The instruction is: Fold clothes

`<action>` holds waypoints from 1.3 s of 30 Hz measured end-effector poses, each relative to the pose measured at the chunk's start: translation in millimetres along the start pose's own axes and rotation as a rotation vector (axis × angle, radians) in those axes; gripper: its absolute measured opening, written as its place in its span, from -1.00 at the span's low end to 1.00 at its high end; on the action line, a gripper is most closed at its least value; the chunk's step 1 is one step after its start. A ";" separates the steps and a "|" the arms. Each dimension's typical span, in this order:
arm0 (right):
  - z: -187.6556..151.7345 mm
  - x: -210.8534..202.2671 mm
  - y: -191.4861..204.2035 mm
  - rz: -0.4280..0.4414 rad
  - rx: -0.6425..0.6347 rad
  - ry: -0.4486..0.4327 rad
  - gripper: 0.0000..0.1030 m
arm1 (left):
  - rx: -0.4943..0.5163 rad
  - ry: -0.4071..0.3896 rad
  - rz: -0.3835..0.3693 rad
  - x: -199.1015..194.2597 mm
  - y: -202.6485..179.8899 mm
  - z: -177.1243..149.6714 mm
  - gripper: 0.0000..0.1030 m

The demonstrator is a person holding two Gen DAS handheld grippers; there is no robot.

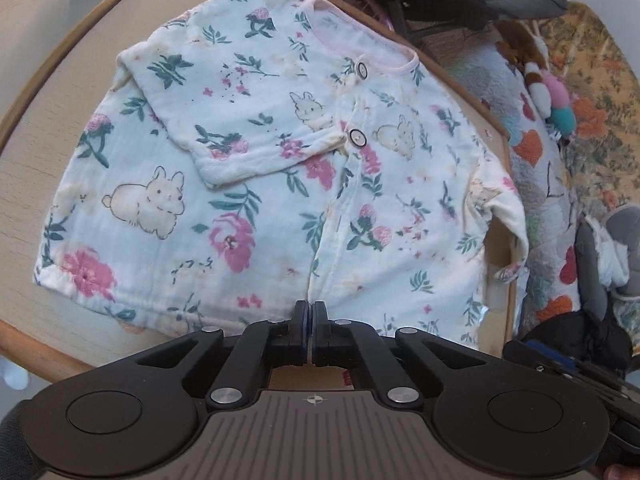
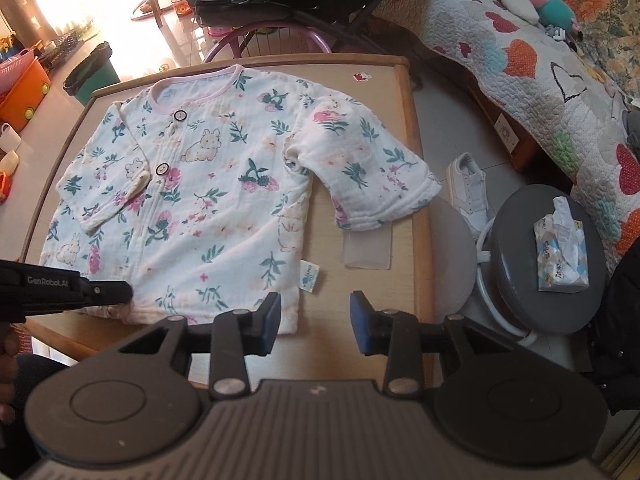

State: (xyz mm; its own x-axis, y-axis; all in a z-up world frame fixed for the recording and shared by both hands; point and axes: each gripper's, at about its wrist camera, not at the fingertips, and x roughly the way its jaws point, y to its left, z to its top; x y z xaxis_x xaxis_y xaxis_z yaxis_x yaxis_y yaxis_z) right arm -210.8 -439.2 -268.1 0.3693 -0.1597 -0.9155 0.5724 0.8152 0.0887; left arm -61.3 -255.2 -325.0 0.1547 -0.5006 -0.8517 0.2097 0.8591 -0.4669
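Left gripper [image 1: 308, 322] clenched on floral baby top [image 1: 256, 184] hem; right gripper [image 2: 314, 318] released. 1 sleeve [image 1: 224, 120] folded in, other sleeve [image 2: 372, 172] and body fold left.

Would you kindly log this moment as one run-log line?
shirt: flat on table | one sleeve folded in | left gripper: shut at hem | right gripper: open, empty
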 end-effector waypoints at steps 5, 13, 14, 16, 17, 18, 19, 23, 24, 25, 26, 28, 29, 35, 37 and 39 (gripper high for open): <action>7.1 5.3 9.8 0.050 -0.007 -0.010 -0.28 | 0.015 0.016 0.011 1.2 -3.4 2.4 -0.89; -0.1 40.0 33.6 -0.079 -0.152 0.051 -0.38 | 0.065 0.030 0.045 1.0 -11.4 0.7 -0.76; -3.2 42.3 35.1 -0.098 -0.178 0.054 -0.44 | 0.066 0.032 0.049 1.1 -12.2 0.7 -0.76; -6.9 41.8 33.1 -0.098 -0.184 0.049 -0.46 | 0.079 0.042 0.064 0.2 -14.8 1.6 -0.75; -7.3 41.0 31.5 -0.094 -0.177 0.054 -0.47 | 0.087 0.048 0.071 -0.4 -16.1 2.2 -0.74; -7.6 40.3 30.1 -0.092 -0.174 0.060 -0.47 | 0.092 0.050 0.083 -2.2 -16.8 3.2 -0.70; -7.7 39.7 29.1 -0.091 -0.176 0.069 -0.47 | 0.096 0.051 0.095 -4.6 -17.2 4.3 -0.67; -9.2 36.4 24.4 -0.079 -0.168 0.095 -0.46 | 0.120 -0.003 0.131 -23.3 -15.7 13.4 -0.32; -9.4 33.8 22.7 -0.066 -0.156 0.087 -0.46 | 0.128 -0.012 0.129 -28.2 -15.1 18.0 -0.24; -9.5 29.8 21.0 -0.051 -0.140 0.074 -0.45 | 0.135 -0.018 0.126 -32.0 -14.6 23.0 -0.22; -9.6 25.8 19.4 -0.036 -0.125 0.061 -0.43 | 0.139 -0.032 0.124 -36.5 -14.4 29.3 -0.22; -8.8 17.3 16.6 -0.017 -0.093 0.039 -0.41 | 0.136 -0.072 0.129 -43.3 -13.6 42.6 -0.22; -8.0 13.3 15.7 -0.010 -0.080 0.029 -0.41 | 0.134 -0.089 0.131 -45.6 -14.0 49.5 -0.22; -1.4 -1.4 14.1 0.051 -0.015 -0.008 -0.39 | 0.181 -0.142 0.136 -35.7 -29.4 83.5 -0.24; -0.2 -2.4 12.5 0.070 0.016 -0.016 -0.38 | 0.205 -0.159 0.127 -28.7 -35.8 89.8 -0.32; -0.3 -0.2 10.4 0.086 0.045 -0.013 -0.36 | 0.224 -0.149 0.129 -19.9 -42.4 94.1 -0.35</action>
State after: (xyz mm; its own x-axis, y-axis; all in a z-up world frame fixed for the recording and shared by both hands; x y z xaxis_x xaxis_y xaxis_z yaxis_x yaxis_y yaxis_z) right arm -205.1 -430.5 -267.1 0.4274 -0.0977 -0.8987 0.5708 0.8001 0.1845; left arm 17.5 -291.6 -265.9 0.3301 -0.4132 -0.8487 0.3843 0.8800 -0.2790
